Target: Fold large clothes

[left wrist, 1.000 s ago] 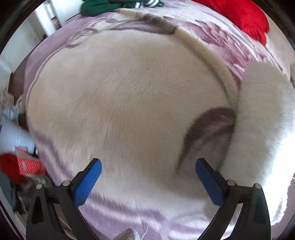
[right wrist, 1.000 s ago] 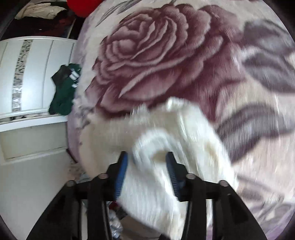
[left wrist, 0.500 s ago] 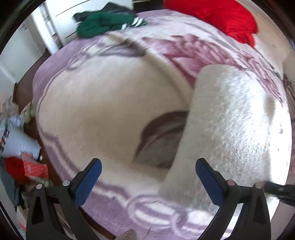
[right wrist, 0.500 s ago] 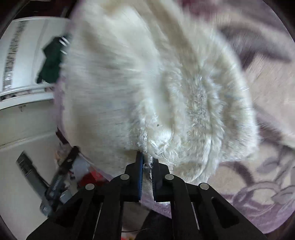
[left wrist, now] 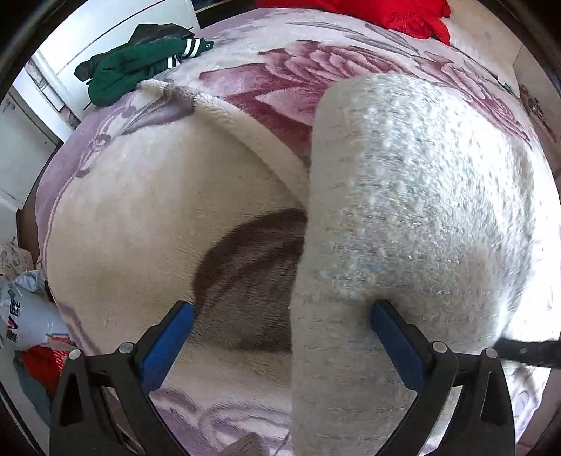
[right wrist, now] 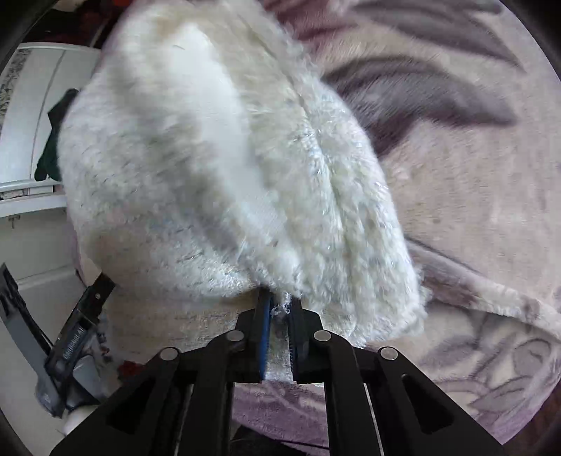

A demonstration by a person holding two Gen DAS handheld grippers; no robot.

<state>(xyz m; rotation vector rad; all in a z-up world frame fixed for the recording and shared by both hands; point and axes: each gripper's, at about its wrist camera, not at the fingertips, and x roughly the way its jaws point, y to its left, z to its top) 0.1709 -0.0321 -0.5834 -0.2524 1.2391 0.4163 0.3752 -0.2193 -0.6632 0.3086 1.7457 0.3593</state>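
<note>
Right wrist view: right gripper point(right wrist: 280, 310) fingers pinch edge of fluffy white sweater point(right wrist: 217, 168) lying on floral blanket point(right wrist: 473, 196); left gripper point(left wrist: 280, 336) fingers spread wide over it.

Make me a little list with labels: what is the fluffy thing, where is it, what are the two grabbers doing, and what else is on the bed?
fluffy thing: white fuzzy garment
where: on the flowered blanket
right gripper: shut on the garment's edge
left gripper: open, garment edge between its fingers, not pinched
also on bed: green jacket at the far corner, red cloth at the far end
</note>
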